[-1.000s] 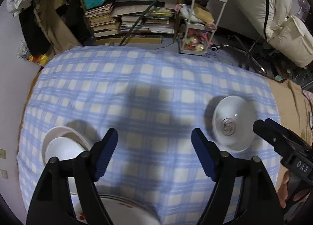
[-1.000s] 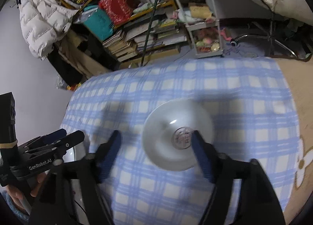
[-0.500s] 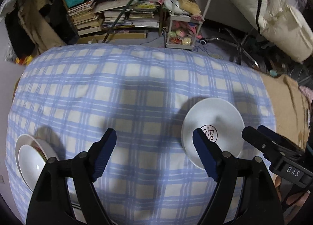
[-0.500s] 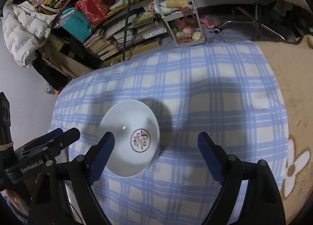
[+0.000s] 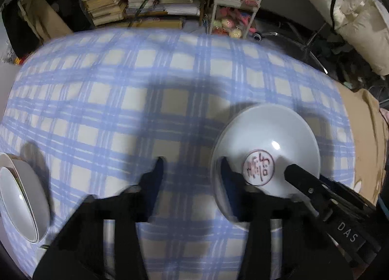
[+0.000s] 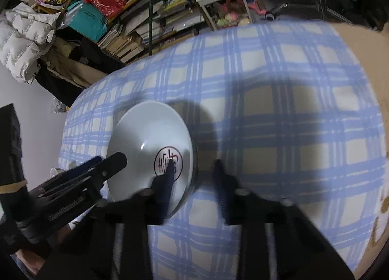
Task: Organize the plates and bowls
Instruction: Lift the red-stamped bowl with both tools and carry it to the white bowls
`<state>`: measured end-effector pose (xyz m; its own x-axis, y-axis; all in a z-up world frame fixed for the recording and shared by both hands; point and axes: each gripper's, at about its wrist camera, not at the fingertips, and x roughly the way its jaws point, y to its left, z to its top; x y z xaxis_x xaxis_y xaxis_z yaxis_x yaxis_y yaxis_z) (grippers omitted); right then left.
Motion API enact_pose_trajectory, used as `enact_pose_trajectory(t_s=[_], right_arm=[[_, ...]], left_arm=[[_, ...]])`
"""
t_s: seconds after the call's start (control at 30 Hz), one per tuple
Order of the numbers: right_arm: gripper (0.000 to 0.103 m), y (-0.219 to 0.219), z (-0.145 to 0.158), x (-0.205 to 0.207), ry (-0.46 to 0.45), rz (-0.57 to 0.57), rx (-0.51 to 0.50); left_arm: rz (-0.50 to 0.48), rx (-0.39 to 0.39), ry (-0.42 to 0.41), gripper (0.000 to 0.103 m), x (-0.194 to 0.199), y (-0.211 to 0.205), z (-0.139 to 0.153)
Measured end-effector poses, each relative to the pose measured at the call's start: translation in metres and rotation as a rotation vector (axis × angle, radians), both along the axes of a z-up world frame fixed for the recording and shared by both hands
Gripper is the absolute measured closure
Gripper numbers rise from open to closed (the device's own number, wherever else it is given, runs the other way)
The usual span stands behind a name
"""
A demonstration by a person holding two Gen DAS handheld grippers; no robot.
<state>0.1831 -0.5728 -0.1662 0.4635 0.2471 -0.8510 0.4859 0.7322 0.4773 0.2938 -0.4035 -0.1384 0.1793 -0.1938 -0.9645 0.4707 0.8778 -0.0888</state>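
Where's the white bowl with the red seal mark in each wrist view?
Left wrist: the white bowl sits right of centre on the checked cloth, between this gripper's right finger and the right gripper coming in from the right.
Right wrist: the bowl sits left of centre, with this gripper's left finger over its seal and the left gripper at lower left.
Shared landmark: the white rolling cart beyond the cloth.
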Motion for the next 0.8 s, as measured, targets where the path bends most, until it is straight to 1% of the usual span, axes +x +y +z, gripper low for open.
enact_pose_trajectory(t_s=[0.03,0.07,0.1,0.27,0.4,0.6,0.8], right_arm=[[0.084,-0.001,-0.003,-0.001,-0.009,-0.003,0.040],[0.085,-0.001,-0.005,-0.002,-0.018,-0.008,0.060],[0.085,-0.002,-0.005,-0.003,-0.024,-0.013,0.062],[0.087,0.003,-0.004,-0.007,-0.022,-0.021,0.044],[0.087,0.015,-0.002,-0.005,-0.007,0.027,0.037],[0.087,0.037,0.007,0.003,-0.017,0.069,0.041],[0.087,0.066,0.028,0.018,-0.052,0.117,0.030]], left_arm=[[-0.008,-0.018,0.025,0.087,-0.001,-0.001,-0.003],[-0.011,-0.031,0.029,0.089,-0.003,-0.002,-0.003],[-0.019,-0.033,0.022,0.094,-0.004,-0.003,-0.002],[-0.072,0.017,-0.034,0.094,-0.017,-0.010,0.005],[-0.092,0.053,-0.077,0.095,-0.021,-0.006,0.017],[-0.063,0.066,-0.085,0.095,-0.015,0.021,0.030],[-0.033,0.079,-0.117,0.093,-0.010,0.060,0.047]])
